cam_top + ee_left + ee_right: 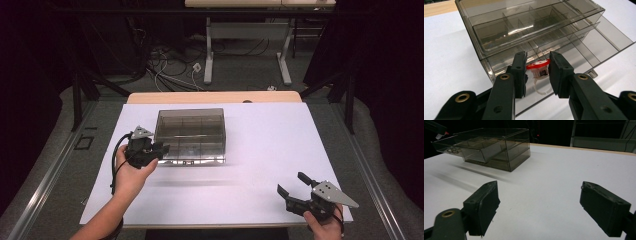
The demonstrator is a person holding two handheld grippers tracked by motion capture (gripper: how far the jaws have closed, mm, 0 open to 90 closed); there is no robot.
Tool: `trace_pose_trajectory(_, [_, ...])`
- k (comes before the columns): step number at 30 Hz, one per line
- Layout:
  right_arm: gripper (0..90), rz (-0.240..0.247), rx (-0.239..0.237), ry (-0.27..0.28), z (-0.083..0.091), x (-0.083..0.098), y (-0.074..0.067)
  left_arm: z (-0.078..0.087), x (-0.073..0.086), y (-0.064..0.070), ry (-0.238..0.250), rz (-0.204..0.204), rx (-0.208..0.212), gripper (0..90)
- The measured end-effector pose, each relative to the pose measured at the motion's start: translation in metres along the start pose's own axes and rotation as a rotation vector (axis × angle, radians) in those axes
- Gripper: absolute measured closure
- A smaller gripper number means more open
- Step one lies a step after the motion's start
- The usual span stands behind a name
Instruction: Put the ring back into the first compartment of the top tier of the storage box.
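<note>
White sheeting covers the table, with dark floor and cables beyond its far edge. Nearest the person, the right gripper rests at the front right corner, jaws spread wide with nothing between them. Farther in on the left side, the left gripper has its jaws drawn in on a small ring with a red top, which sits between the pads, the pale band hanging below. Just beyond the ring stands a smoky clear drawer box, its lower drawer pulled out, dividers visible inside.
</note>
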State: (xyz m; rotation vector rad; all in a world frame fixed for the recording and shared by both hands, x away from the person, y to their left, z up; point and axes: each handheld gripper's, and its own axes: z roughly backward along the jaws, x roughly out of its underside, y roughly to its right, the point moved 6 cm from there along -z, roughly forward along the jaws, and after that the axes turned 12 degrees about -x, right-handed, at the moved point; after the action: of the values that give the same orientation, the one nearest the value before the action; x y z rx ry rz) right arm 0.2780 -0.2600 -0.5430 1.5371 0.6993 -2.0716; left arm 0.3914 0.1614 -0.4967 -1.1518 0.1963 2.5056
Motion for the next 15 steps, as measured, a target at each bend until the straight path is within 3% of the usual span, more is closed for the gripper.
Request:
trace_pose_trajectory(9, [14.9,0.002,-0.002,0.001,0.000,0.000,0.000,-0.010,-0.002,-0.003,-0.017,0.027,-0.012,67.1])
trace_pose_trajectory(15, [14.9,0.002,-0.005,0.001,0.000,0.000,0.000,-0.013,-0.002,-0.006,-0.019,0.024,-0.025,66.9])
